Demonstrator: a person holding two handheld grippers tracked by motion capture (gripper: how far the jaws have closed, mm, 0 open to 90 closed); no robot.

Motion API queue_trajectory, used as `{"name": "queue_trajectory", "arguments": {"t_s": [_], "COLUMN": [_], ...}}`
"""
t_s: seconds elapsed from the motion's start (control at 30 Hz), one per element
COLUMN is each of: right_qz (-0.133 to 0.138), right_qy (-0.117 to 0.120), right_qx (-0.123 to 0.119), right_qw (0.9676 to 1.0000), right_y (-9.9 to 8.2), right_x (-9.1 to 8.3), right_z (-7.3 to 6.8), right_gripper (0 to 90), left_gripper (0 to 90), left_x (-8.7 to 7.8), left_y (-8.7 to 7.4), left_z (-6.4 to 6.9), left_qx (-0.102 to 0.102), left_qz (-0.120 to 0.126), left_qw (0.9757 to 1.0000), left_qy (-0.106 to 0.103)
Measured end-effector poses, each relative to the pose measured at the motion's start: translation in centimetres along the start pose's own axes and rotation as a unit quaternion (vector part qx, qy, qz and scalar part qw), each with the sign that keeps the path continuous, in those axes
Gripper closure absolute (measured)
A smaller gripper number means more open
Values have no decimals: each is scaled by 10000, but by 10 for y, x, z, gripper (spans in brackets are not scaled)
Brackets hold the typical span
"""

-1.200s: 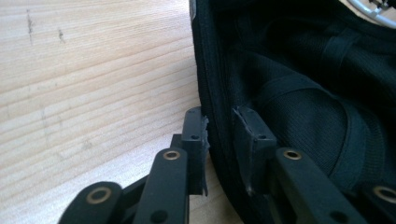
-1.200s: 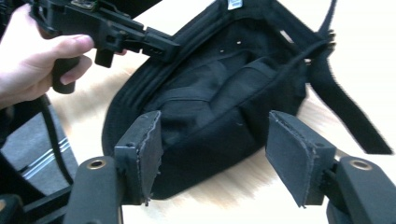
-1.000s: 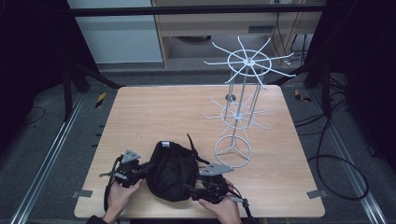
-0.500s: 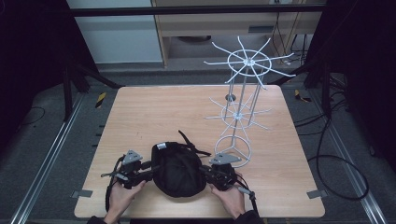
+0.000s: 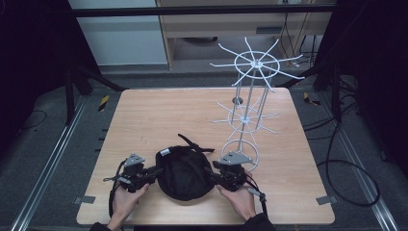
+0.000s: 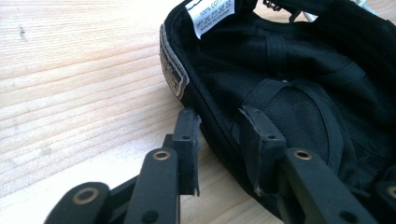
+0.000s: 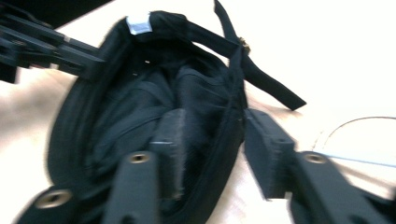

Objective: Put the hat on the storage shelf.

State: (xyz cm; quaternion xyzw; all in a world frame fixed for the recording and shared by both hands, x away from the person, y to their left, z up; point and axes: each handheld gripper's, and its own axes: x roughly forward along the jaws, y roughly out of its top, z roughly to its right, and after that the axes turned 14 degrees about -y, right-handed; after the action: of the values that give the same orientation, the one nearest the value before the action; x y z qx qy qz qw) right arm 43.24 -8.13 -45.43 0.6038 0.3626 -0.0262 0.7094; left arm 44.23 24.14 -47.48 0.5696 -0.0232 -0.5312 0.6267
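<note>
A black cap (image 5: 185,175) lies upside down near the table's front edge, its white label (image 6: 208,11) at the far rim. My left gripper (image 5: 155,172) is at its left side. Its jaws (image 6: 219,123) straddle the rim, have just been closing, and still leave a gap around the fabric. On the opposite side, my right gripper (image 5: 211,175) straddles the cap's rim (image 7: 233,121) with one jaw inside and one outside (image 7: 212,126). Those jaws have just been opening and stand off the fabric. The cap's strap (image 5: 195,143) trails toward the back.
A tall white wire rack (image 5: 250,96) with spoked arms stands at the right back of the wooden table (image 5: 159,115). Its round base ring (image 5: 240,154) lies just behind my right gripper. Dark floor and cables surround the table.
My right gripper has moved to the right and a little toward the rack, and the cap's right side shifted with it. The left gripper has stayed where it was.
</note>
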Motion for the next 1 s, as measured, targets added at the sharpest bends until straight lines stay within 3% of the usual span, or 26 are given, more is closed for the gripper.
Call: {"name": "queue_trajectory", "arguments": {"t_s": [0.1,0.23,0.33,0.43,0.47,0.5,0.6,0.63,0.73,0.8,0.83,0.87,1.0], "right_qz": [-45,-473,-747,-994,-994,-1045,-1011,-937,-373,20,453,453,863], "right_qy": [54,-18,77,104,104,72,41,7,-79,-66,9,9,287], "right_qx": [-49,56,321,382,382,394,470,427,289,89,-139,-139,-398], "right_qw": [10000,9989,9967,9943,9943,9937,9938,9947,9989,9999,9989,9989,9951], "right_y": [-6,-22,-29,-31,-31,-30,-28,-26,-15,-9,-2,-2,6], "right_x": [-11,-5,3,10,10,12,12,11,-1,-9,-17,-17,-21], "right_z": [-3,-2,-2,-3,-3,-4,-3,-2,-2,-5,-11,-11,-24], "right_gripper": [497,495,560,669,669,791,826,831,838,838,838,838,838], "left_gripper": [710,720,720,720,720,719,718,718,723,727,731,733,745], "left_x": [1,1,1,1,0,0,0,0,3,6,8,8,12], "left_y": [-2,-5,-6,-6,-7,-7,-8,-8,-8,-8,-7,-7,-6], "left_z": [5,9,11,11,11,11,11,11,12,13,14,14,10], "left_qx": [33,78,120,132,115,96,79,92,89,110,95,95,14], "left_qz": [14,14,3,-17,-25,-40,-57,-86,-140,-166,-162,-162,-158], "left_qw": [10000,9999,9998,9998,9998,9998,9999,9999,9998,9998,9998,9998,9999], "left_qy": [92,127,156,167,161,163,137,109,69,59,48,48,27]}}
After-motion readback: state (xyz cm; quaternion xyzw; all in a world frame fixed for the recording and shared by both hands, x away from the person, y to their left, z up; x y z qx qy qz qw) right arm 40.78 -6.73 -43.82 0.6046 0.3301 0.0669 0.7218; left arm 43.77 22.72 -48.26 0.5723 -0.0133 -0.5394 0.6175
